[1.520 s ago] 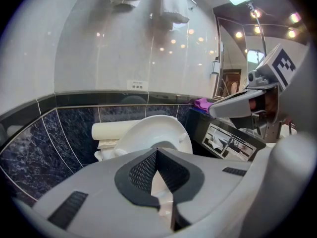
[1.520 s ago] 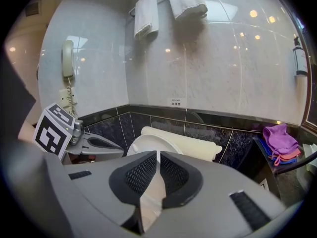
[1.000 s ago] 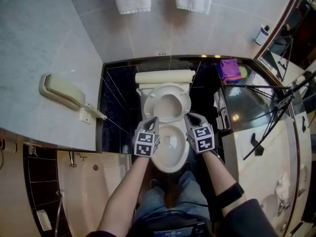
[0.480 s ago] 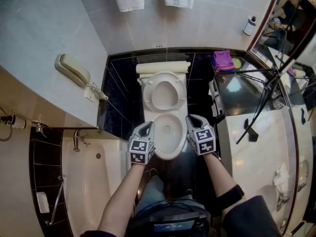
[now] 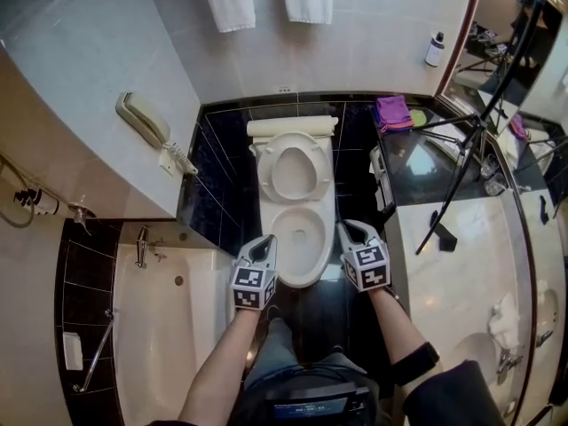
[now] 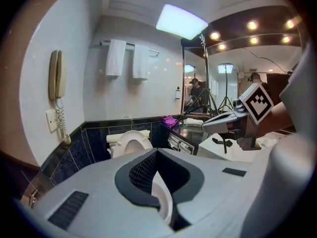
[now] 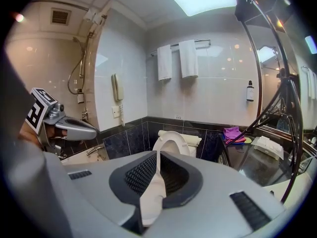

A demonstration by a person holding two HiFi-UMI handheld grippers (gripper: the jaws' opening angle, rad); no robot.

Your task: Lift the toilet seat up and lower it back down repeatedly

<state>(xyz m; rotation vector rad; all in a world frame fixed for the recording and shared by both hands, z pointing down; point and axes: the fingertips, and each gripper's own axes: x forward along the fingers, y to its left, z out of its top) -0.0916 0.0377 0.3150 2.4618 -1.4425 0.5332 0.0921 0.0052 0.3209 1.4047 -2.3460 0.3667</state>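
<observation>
Left gripper (image 5: 265, 240) and right gripper (image 5: 347, 227), jaws clenched empty, have drawn back from the bowl (image 5: 300, 236); seat (image 5: 296, 169) stands raised, likely awaiting lowering.

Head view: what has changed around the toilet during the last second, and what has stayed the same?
Both the left gripper and the right gripper drew back from the raised toilet seat toward the person, ending beside the front of the bowl. Nothing was gripped or released. The seat stayed upright.
</observation>
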